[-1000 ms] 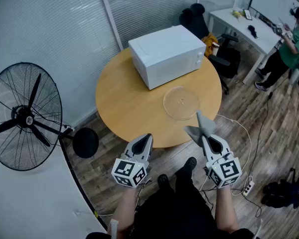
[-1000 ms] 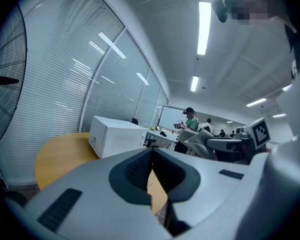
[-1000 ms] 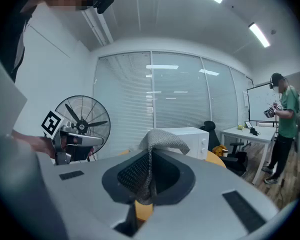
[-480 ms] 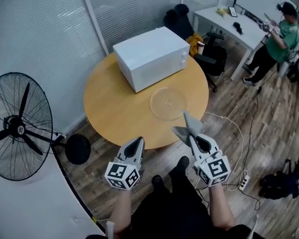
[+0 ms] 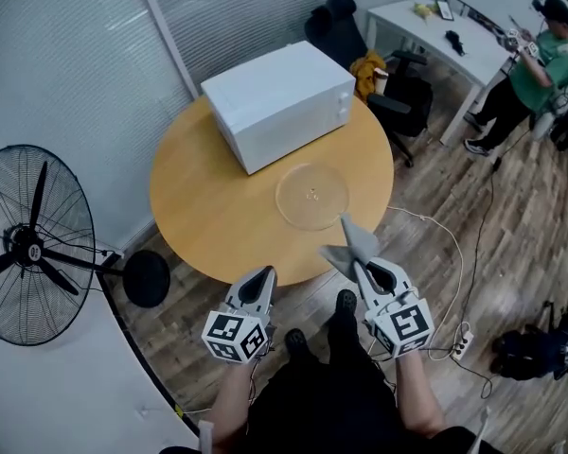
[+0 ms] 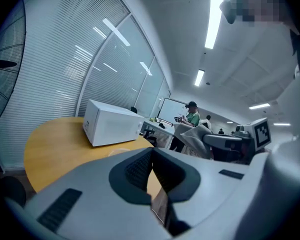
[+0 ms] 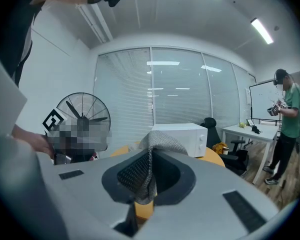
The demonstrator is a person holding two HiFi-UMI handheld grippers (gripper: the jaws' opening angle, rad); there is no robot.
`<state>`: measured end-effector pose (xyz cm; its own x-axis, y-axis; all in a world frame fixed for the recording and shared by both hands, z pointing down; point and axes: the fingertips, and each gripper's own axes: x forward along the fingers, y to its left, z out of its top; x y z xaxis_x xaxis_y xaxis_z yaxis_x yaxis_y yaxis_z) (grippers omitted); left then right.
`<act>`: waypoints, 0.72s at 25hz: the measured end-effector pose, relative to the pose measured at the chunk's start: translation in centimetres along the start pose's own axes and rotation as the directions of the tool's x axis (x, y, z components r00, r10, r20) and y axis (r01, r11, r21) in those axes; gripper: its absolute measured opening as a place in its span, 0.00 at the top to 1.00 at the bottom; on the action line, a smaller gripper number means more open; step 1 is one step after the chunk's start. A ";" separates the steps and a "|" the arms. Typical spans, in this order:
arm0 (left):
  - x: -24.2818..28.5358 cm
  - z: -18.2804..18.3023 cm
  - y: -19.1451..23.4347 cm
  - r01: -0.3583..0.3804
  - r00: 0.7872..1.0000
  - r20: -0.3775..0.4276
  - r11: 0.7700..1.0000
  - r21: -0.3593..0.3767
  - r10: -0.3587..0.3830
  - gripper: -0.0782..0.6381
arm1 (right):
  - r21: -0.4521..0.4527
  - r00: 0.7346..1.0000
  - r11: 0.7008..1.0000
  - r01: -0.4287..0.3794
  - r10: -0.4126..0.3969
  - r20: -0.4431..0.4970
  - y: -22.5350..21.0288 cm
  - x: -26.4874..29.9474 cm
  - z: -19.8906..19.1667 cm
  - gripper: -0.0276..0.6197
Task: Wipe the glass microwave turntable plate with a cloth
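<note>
The clear glass turntable plate (image 5: 312, 197) lies flat on the round wooden table (image 5: 208, 206), in front of the white microwave (image 5: 279, 102). Both grippers hang short of the table's near edge, above the floor. My right gripper (image 5: 367, 269) is shut on a grey cloth (image 5: 346, 244), whose free end sticks up toward the plate. In the right gripper view the cloth (image 7: 160, 141) is pinched between the jaws of the gripper (image 7: 150, 156). My left gripper (image 5: 265, 274) is shut with nothing in it, and its jaws meet in the left gripper view (image 6: 152, 156).
A black pedestal fan (image 5: 28, 244) stands at the left of the table. Behind the table are a black office chair (image 5: 346, 26) and a white desk (image 5: 435, 26). A person (image 5: 540, 55) stands at the far right. A power strip (image 5: 459, 348) and cables lie on the wooden floor.
The table, microwave and plate have shifted left and a little up in the head view. Both grippers stay low before the table's edge, with the cloth still held in the right one.
</note>
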<state>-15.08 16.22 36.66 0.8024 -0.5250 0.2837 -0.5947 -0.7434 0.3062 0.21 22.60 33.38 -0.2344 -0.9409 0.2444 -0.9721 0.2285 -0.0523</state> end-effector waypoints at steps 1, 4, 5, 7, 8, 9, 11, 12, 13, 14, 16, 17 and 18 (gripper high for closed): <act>0.8 -0.1 -0.1 -0.004 1.000 -0.008 1.000 -0.001 0.004 0.90 | 0.001 1.000 1.000 -0.013 0.013 0.002 -0.8 0.3 -0.3 0.92; 3.7 0.0 -0.4 -0.027 0.999 -0.021 1.000 -0.013 0.026 0.90 | 0.001 0.999 0.999 -0.034 0.034 0.006 -3.6 1.5 -0.4 0.92; 4.7 0.1 -0.5 -0.035 0.999 -0.023 0.999 -0.019 0.034 0.90 | 0.001 0.999 0.999 -0.039 0.039 0.003 -4.6 1.8 -0.3 0.92; 6.8 0.4 -0.8 -0.050 0.998 -0.028 0.998 -0.026 0.049 0.90 | 0.004 0.999 0.999 -0.049 0.049 -0.017 -6.7 2.5 -0.1 0.92; 7.7 0.5 -1.0 -0.059 0.998 -0.031 0.998 -0.027 0.058 0.90 | 0.007 0.998 0.998 -0.061 0.061 -0.022 -7.6 2.8 -0.2 0.92; 8.6 0.6 -1.1 -0.069 0.997 -0.035 0.997 -0.028 0.068 0.90 | 0.010 0.997 0.997 -0.078 0.078 -0.017 -8.5 3.1 -0.6 0.92; 10.2 0.6 -1.3 -0.095 0.995 -0.041 0.995 -0.028 0.094 0.90 | 0.019 0.994 0.994 -0.112 0.112 -0.003 -10.0 3.7 -1.1 0.92; 10.9 0.7 -1.4 -0.110 0.993 -0.044 0.994 -0.030 0.108 0.90 | 0.022 0.992 0.992 -0.127 0.128 -0.002 -10.7 4.0 -1.2 0.92; 11.5 0.6 -1.5 -0.124 0.991 -0.048 0.992 -0.035 0.122 0.90 | 0.024 0.990 0.990 -0.142 0.142 -0.004 -11.4 4.3 -1.2 0.92; 12.2 0.5 -1.6 -0.138 0.989 -0.052 0.990 -0.042 0.136 0.90 | 0.024 0.988 0.987 -0.156 0.156 -0.007 -12.1 4.6 -1.2 0.92; 13.2 0.3 -1.8 -0.163 0.985 -0.061 0.985 -0.058 0.160 0.90 | 0.019 0.983 0.983 -0.181 0.181 -0.018 -13.4 5.2 -1.3 0.92; 13.7 0.1 -1.7 -0.176 0.983 -0.064 0.982 -0.065 0.172 0.90 | 0.017 0.981 0.981 -0.191 0.192 -0.023 -14.0 5.5 -1.3 0.92; 14.0 0.0 -1.7 -0.189 0.981 -0.067 0.979 -0.072 0.185 0.90 | 0.018 0.979 0.980 -0.200 0.200 -0.027 -14.5 5.9 -1.4 0.92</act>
<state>-2.86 10.17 40.13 0.6736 -0.6244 0.3955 -0.7379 -0.5987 0.3115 12.96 14.12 36.98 -0.4239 -0.8691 0.2548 -0.9057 0.4073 -0.1174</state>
